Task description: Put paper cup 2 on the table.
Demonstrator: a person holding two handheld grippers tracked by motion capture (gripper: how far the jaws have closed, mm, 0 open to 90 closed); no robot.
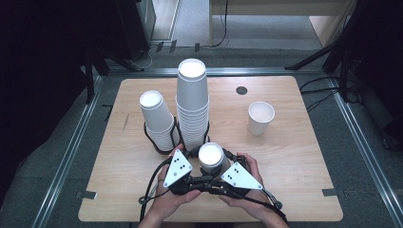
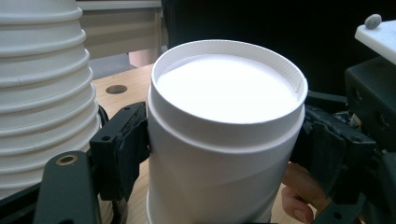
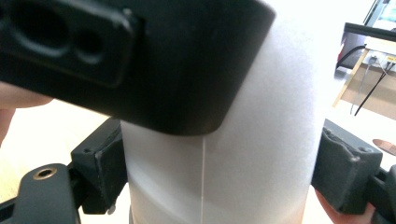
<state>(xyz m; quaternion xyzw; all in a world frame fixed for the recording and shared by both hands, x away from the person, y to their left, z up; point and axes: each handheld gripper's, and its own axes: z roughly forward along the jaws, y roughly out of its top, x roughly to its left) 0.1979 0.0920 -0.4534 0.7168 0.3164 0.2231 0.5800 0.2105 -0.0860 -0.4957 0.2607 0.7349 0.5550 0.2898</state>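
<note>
Both grippers pinched one upside-down cup (image 1: pixel 210 156) — left gripper (image 2: pixel 219 140) pads pressed its sides, right gripper (image 3: pixel 219 168) likewise. It stood near the table's (image 1: pixel 304 190) front edge, just before two stacks (image 1: pixel 192 104) — open room rightward.

Lab — railed test table (image 1: pixel 142 199), tripods (image 1: pixel 328 52)

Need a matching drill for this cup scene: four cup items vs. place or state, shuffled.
1. tall stack
2. short stack
3. lone cup
4. near cup

A. mouth up, alone at the right
B. bottom up, clamped between black fingers
C. leftmost of the cups, bottom up
D. mid-table, rises highest

Pairs: 1-D, 2-C, 3-A, 4-B
</note>
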